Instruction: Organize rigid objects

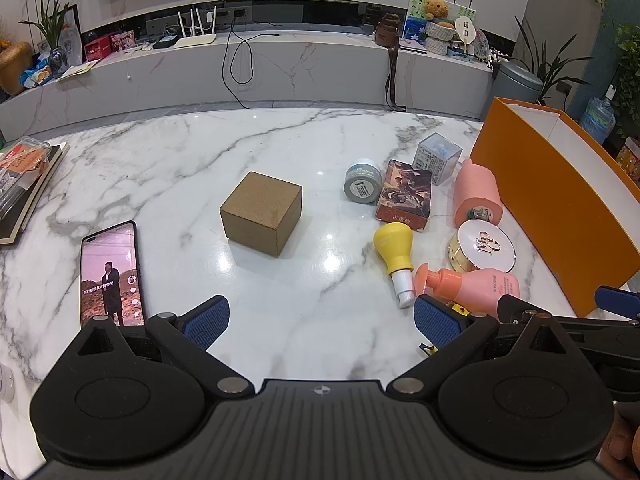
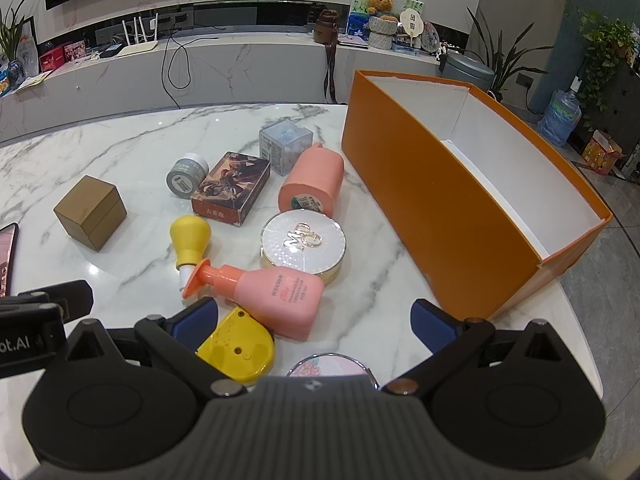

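Note:
Several small items lie scattered on the marble table [image 1: 160, 168]: a brown cube box [image 1: 262, 212], a grey jar [image 2: 186, 176], a card box [image 2: 230, 188], a clear cube [image 2: 285, 146], a pink cylinder [image 2: 314, 184], a white-gold compact [image 2: 303, 242], a yellow bulb bottle [image 2: 189, 240] and a pink pump bottle [image 2: 280, 296]. To their right stands an open orange box [image 2: 432, 208] with a bare white inside. My left gripper [image 1: 322, 320] is open above bare marble, short of the brown box. My right gripper [image 2: 316, 320] is open over the pump bottle and a yellow tape measure [image 2: 238, 350].
A lit phone [image 1: 110, 276] lies at the left by my left finger. Books and a plastic pack [image 1: 24, 176] sit at the table's left edge. A round floral tin [image 2: 332, 362] lies under my right gripper. The table's right edge runs close behind the orange box.

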A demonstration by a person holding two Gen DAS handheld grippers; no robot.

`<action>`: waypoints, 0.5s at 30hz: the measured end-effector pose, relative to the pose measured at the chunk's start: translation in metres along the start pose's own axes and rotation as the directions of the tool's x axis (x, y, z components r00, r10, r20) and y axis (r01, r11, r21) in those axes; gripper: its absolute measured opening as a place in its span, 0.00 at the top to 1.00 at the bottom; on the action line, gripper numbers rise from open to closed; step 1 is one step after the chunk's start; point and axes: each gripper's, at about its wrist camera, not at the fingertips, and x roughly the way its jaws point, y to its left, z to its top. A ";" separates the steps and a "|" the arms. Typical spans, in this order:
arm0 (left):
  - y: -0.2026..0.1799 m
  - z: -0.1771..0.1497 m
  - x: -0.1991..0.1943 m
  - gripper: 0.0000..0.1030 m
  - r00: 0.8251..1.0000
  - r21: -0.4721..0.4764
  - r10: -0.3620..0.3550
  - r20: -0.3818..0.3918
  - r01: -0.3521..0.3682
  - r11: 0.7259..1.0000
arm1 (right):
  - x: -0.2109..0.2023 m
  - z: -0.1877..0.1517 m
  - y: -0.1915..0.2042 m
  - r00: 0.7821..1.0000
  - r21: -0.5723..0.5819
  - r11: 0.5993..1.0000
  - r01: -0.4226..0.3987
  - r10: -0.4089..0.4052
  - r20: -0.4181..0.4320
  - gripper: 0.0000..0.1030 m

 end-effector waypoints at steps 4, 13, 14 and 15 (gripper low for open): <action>0.000 0.000 0.000 0.00 1.000 0.000 0.000 0.000 0.000 1.000 | 0.000 0.000 0.000 1.000 0.000 1.000 0.000 0.000 0.000 0.02; 0.000 -0.002 0.002 0.00 1.000 0.004 -0.016 0.003 0.016 1.000 | 0.000 -0.002 -0.001 1.000 -0.011 1.000 0.007 -0.007 0.004 0.02; 0.000 -0.001 0.002 0.00 1.000 0.005 -0.020 0.006 0.020 1.000 | 0.000 -0.002 -0.002 1.000 -0.011 1.000 0.006 -0.006 0.002 0.02; 0.001 0.000 0.001 0.00 1.000 0.003 -0.021 0.010 0.021 1.000 | 0.000 -0.002 -0.002 1.000 -0.013 1.000 0.003 -0.003 0.001 0.02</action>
